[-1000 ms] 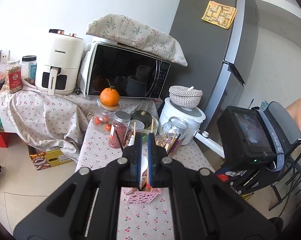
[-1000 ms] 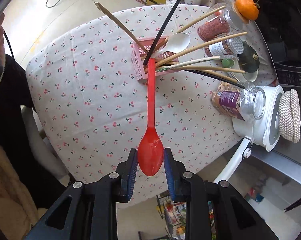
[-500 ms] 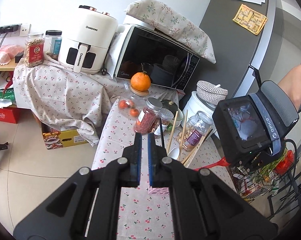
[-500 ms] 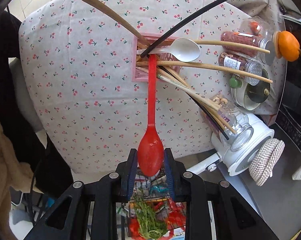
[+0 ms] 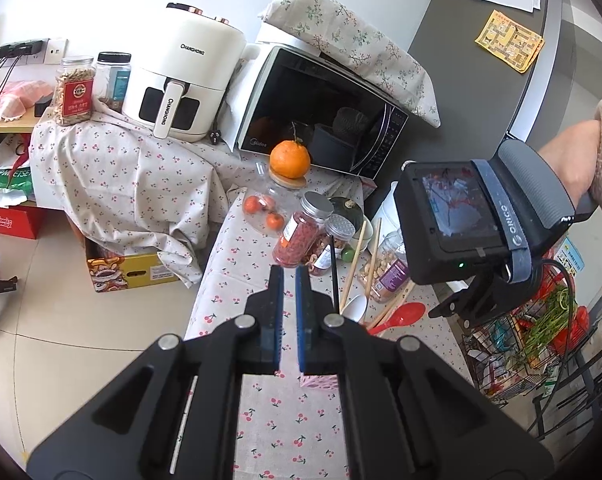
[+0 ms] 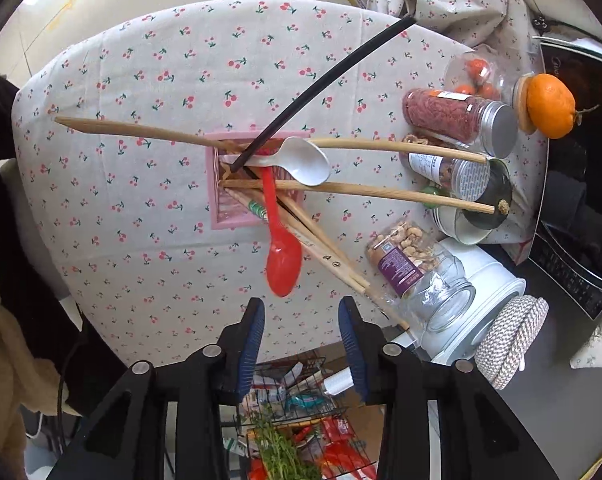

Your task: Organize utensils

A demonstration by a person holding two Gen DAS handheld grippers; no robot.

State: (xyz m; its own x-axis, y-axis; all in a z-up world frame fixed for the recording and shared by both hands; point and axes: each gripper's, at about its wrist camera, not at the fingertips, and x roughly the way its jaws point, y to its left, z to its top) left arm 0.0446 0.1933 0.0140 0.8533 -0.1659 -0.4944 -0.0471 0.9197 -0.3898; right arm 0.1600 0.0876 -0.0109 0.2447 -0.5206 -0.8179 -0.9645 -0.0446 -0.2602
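Red spoon (image 6: pixel 282 252) stands handle-down in the pink basket (image 6: pixel 215 204) on the cherry-print worktop (image 6: pixel 141 60), bowl outward, beside a white spoon (image 6: pixel 307 164) and chopsticks (image 6: pixel 381 194). Right tongs (image 6: pixel 301 332) have just been opening, apart from the bowl, nothing between them; left tongs (image 5: pixel 288 300) closed, empty.

R gripper (image 6: pixel 301 328) jaws just opened, let go of red spoon (image 6: pixel 283 258); nothing between them now. Spoon bowl, earlier clamped in jaws, now sits clear ahead of them, handle down in pink basket (image 6: pixel 213 184), leaning over its rim.
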